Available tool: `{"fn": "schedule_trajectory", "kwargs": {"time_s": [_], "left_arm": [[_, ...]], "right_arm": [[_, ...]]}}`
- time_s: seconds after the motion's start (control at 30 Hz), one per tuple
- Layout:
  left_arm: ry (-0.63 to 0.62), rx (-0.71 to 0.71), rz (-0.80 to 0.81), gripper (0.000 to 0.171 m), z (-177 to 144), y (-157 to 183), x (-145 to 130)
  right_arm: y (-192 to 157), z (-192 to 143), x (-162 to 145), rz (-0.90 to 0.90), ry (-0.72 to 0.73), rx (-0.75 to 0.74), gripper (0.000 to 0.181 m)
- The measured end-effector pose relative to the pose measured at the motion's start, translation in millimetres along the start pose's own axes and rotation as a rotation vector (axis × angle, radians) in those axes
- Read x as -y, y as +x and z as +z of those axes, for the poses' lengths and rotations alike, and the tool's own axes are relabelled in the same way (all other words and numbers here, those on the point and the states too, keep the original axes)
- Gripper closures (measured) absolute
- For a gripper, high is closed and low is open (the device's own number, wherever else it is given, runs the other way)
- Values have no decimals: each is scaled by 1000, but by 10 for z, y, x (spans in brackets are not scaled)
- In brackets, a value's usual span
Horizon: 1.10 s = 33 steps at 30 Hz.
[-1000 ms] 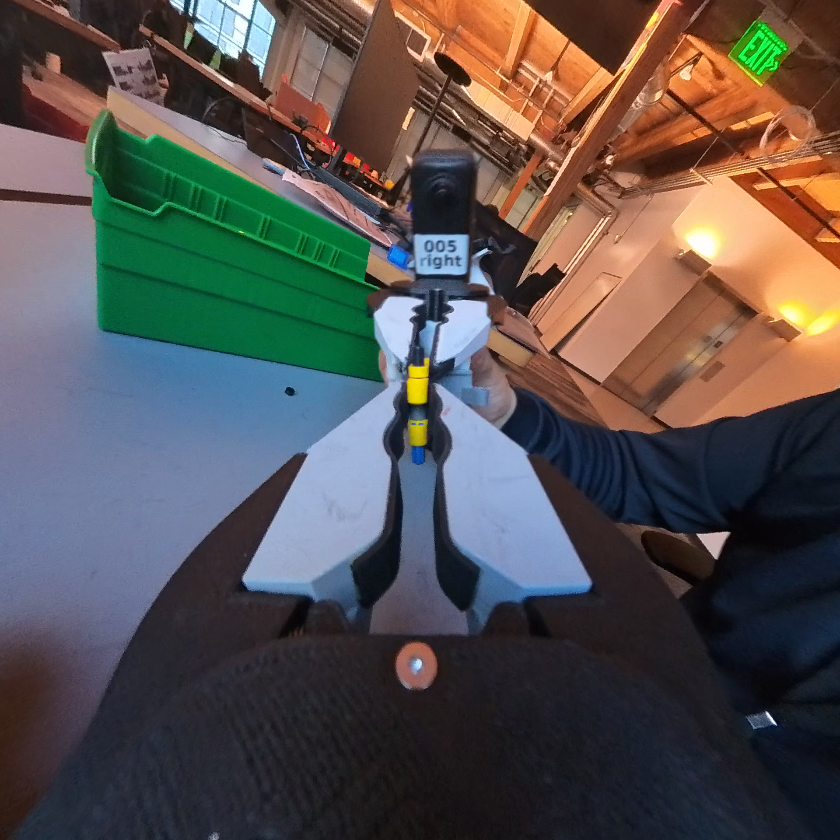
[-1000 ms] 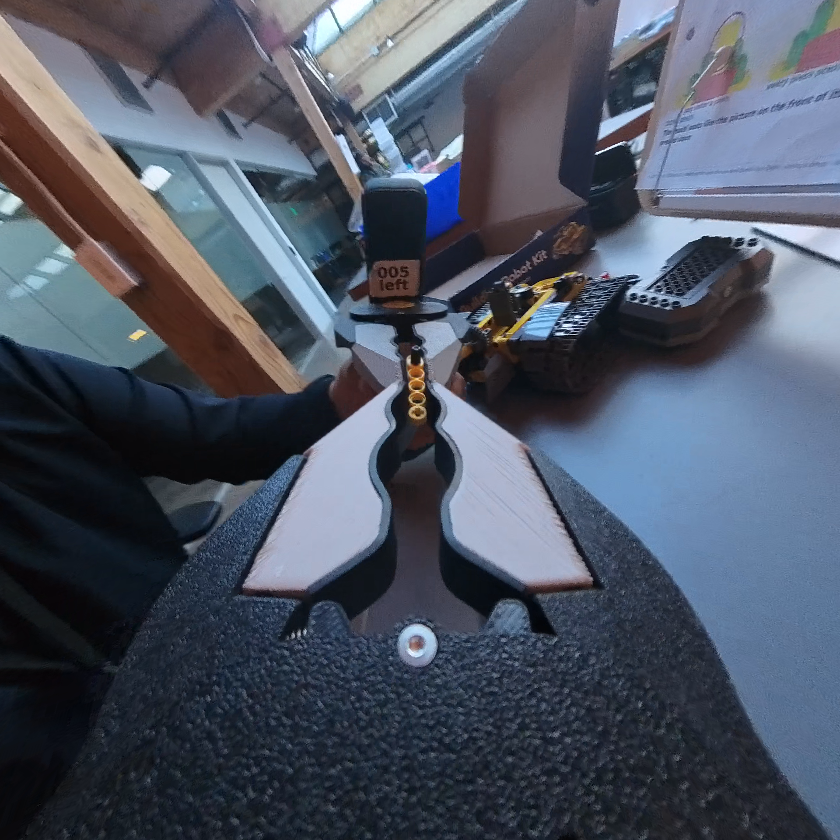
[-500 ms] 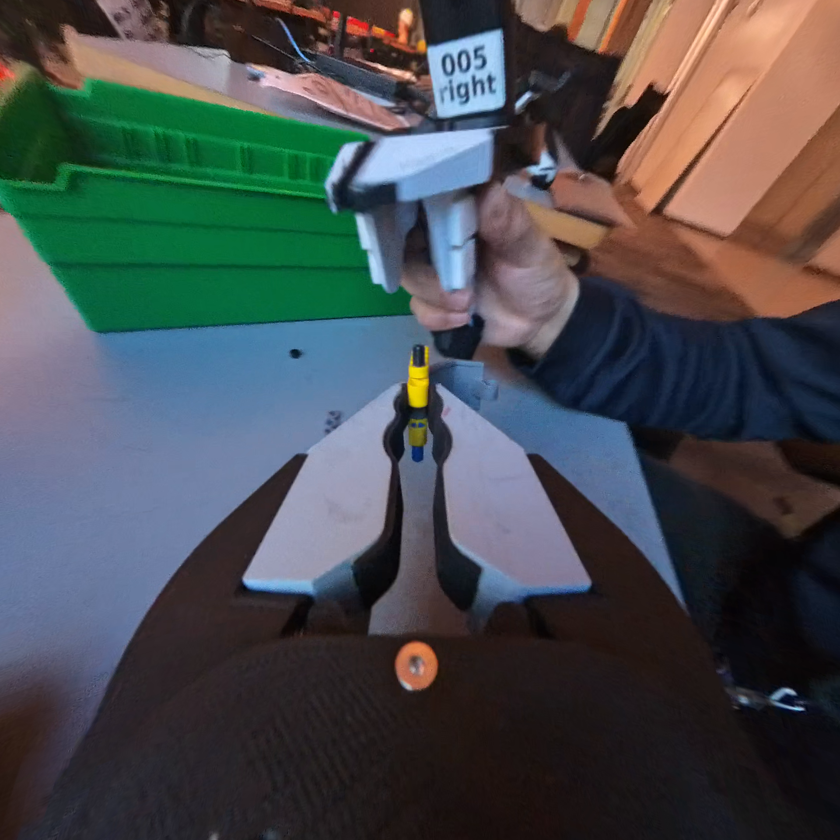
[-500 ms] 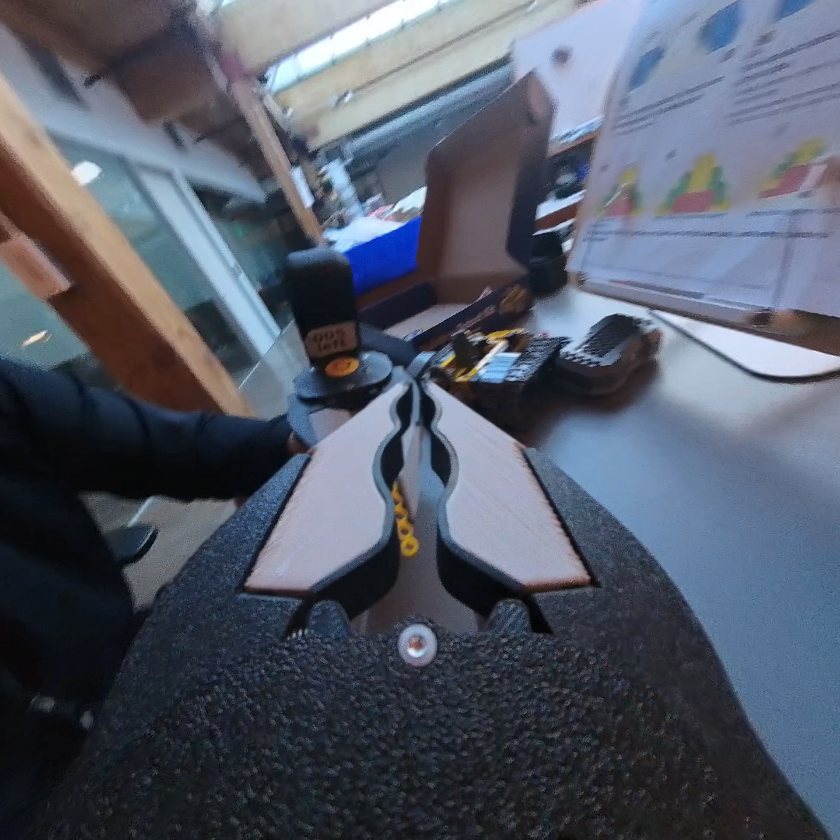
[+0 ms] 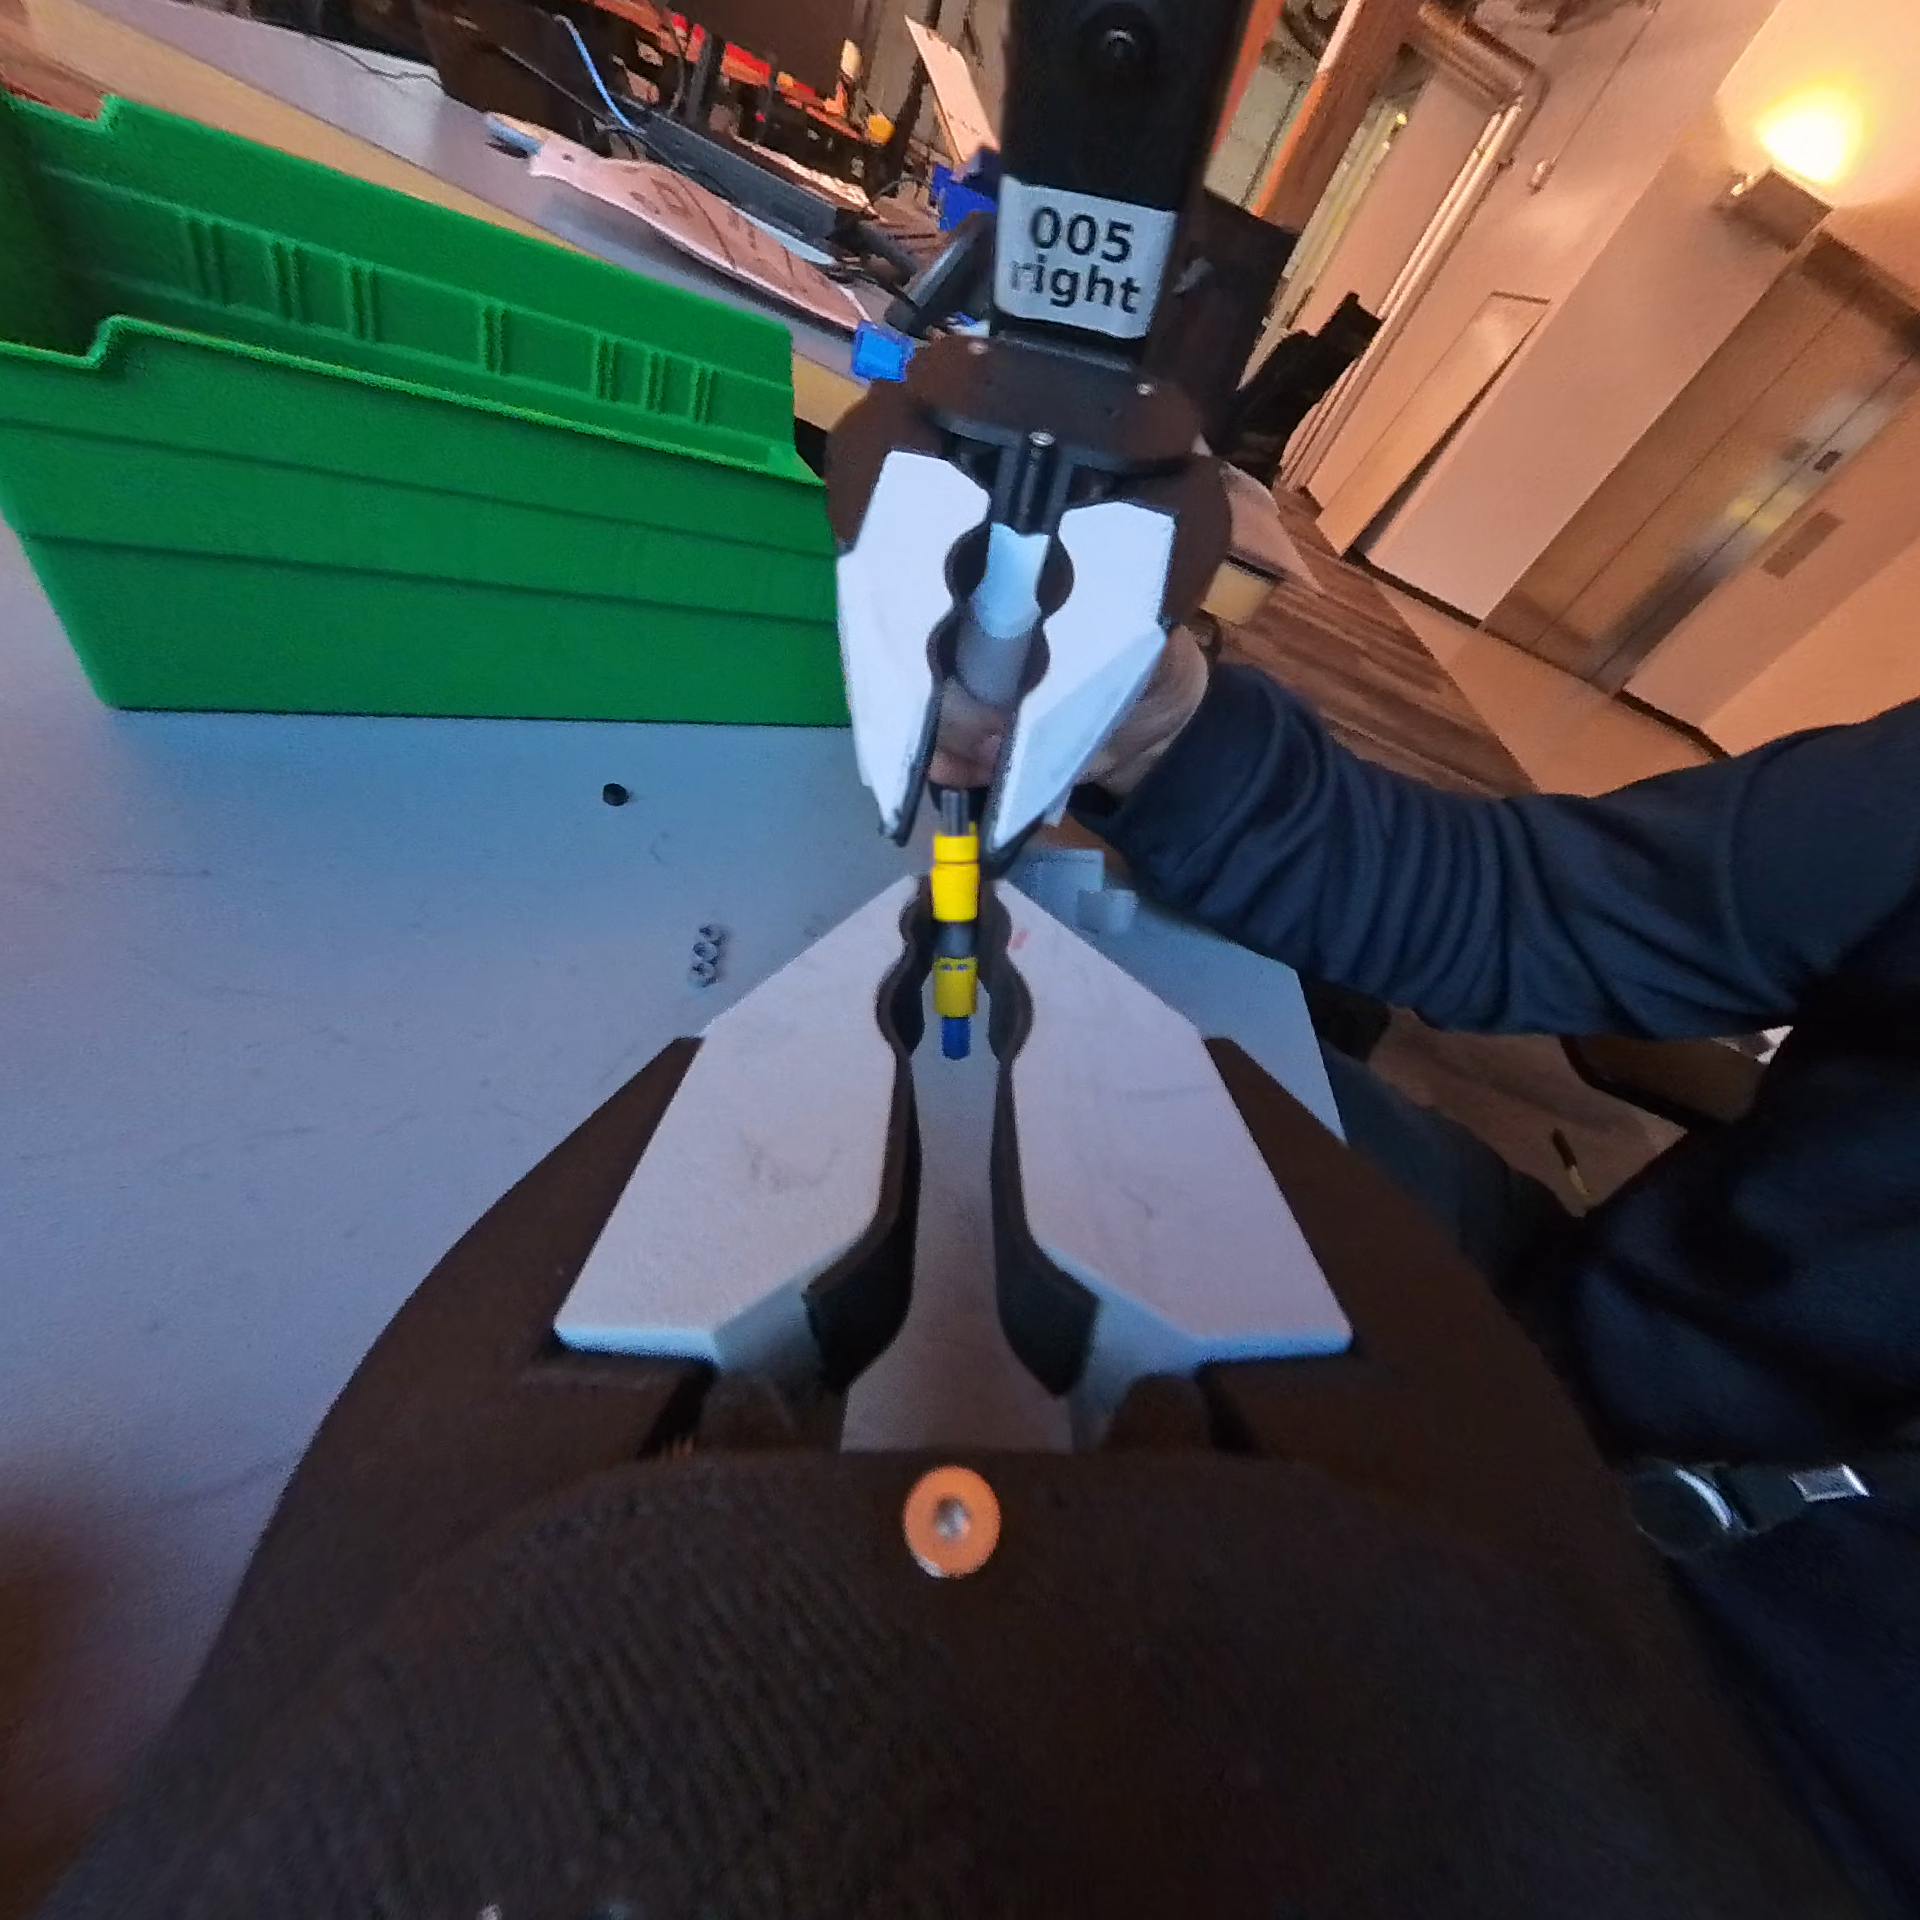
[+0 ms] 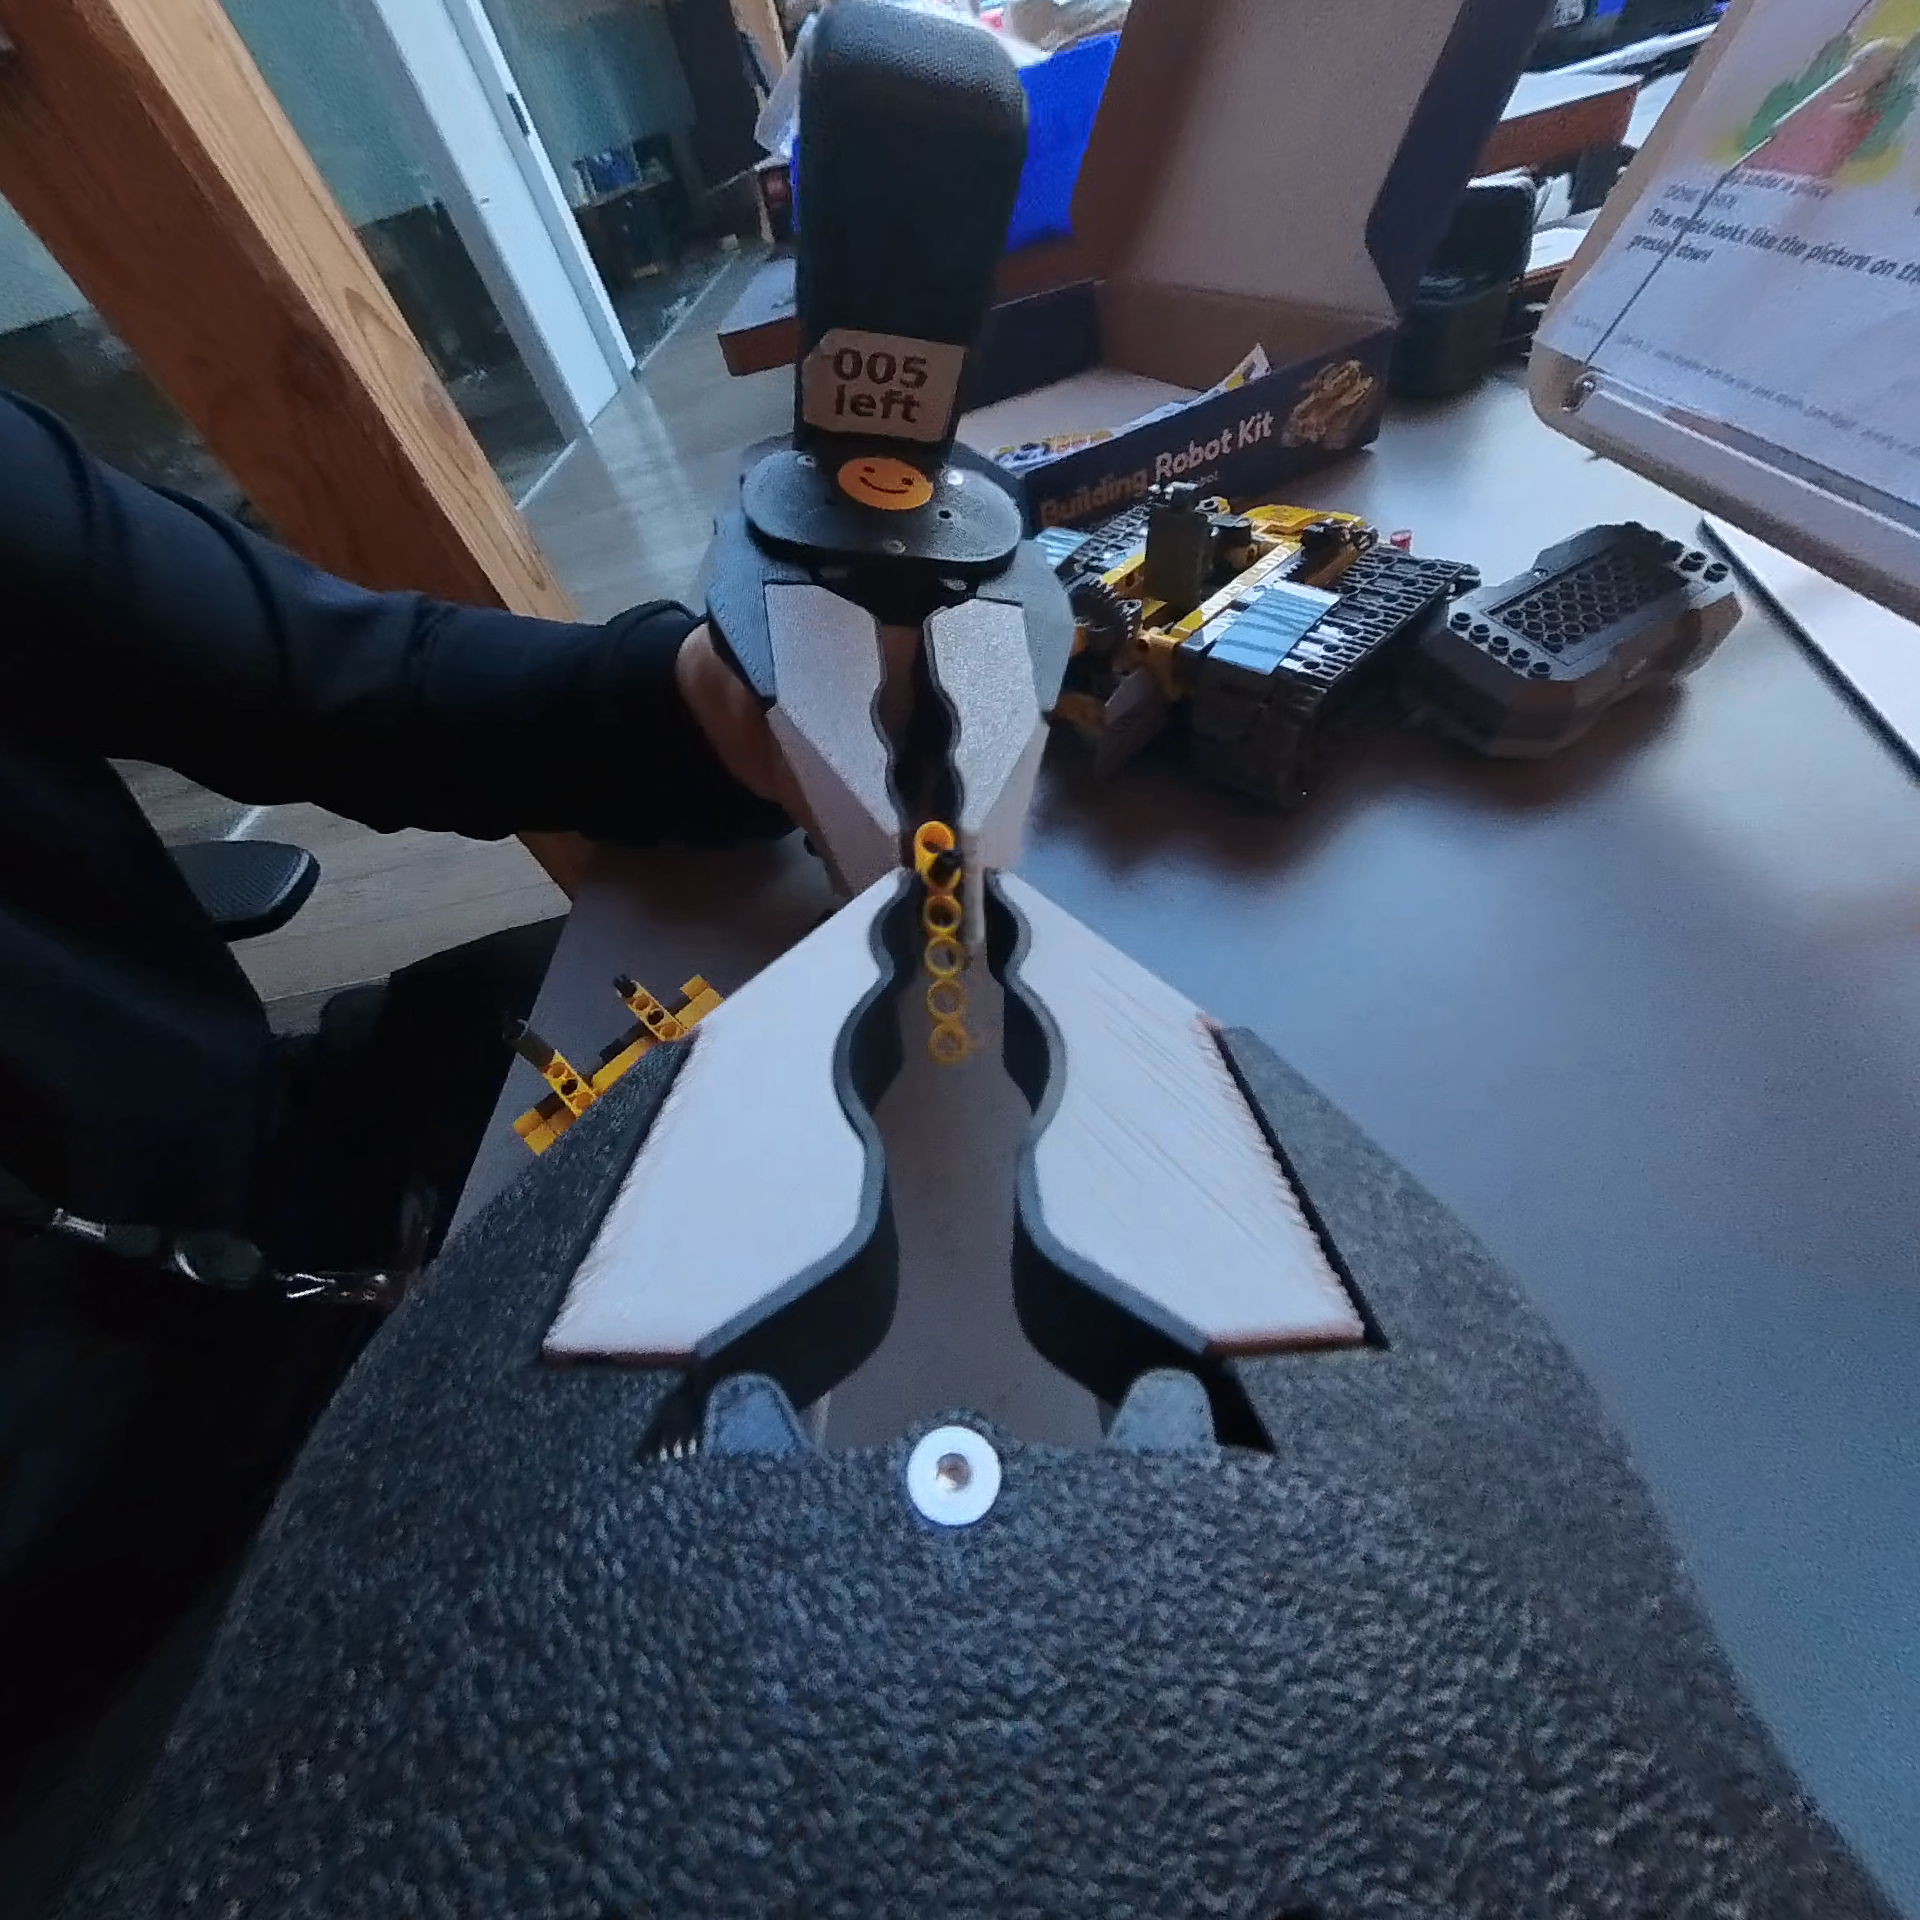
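Note:
My left gripper (image 5: 956,904) is shut on a small yellow building piece (image 5: 954,971) with a black pin and a blue end, held above the grey table (image 5: 312,1039). My right gripper (image 5: 951,831) faces it from above, its tips closed around the piece's upper end. In the right wrist view the piece shows as a yellow beam with holes (image 6: 943,977) between my right gripper's tips (image 6: 942,883). The left gripper (image 6: 930,852) comes down onto it from the far side. A person's hands and dark sleeves hold both grippers.
A green bin (image 5: 416,468) stands on the table at back left. Small dark bits (image 5: 707,951) lie near my left fingers. A black-and-yellow tracked model (image 6: 1247,665), a dark grey part (image 6: 1590,644), an open cardboard box (image 6: 1195,312) and yellow-black pieces (image 6: 613,1049) lie around. My left and right fingertips are right by each other.
Half a second ago my right gripper had let go and lifted away from the piece. It has come back down and its tips are around the upper end again. The left gripper kept its hold.

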<state>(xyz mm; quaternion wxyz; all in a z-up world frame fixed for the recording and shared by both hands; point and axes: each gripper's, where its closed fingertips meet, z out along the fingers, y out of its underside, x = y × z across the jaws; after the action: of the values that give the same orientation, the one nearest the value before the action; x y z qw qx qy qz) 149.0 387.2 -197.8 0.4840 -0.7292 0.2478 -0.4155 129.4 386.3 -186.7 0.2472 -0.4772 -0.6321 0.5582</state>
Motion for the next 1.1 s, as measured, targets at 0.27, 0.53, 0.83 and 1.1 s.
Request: {"fn": "schedule_trajectory", "kwargs": {"time_s": [0.27,0.53,0.83,1.1], "left_arm": [[-14,2,4,166,21,-8,-38],[174,21,-37,166,-119,-14,267],[127,11,-126,167,-80,-31,92],[120,37,-65,167,-74,-77,103]], "right_arm": [[-34,33,-14,30,6,37,178],[-8,60,311,36,185,-63,179],[335,-731,791,237,622,-117,181],[50,-150,307,40,153,-60,167]]}}
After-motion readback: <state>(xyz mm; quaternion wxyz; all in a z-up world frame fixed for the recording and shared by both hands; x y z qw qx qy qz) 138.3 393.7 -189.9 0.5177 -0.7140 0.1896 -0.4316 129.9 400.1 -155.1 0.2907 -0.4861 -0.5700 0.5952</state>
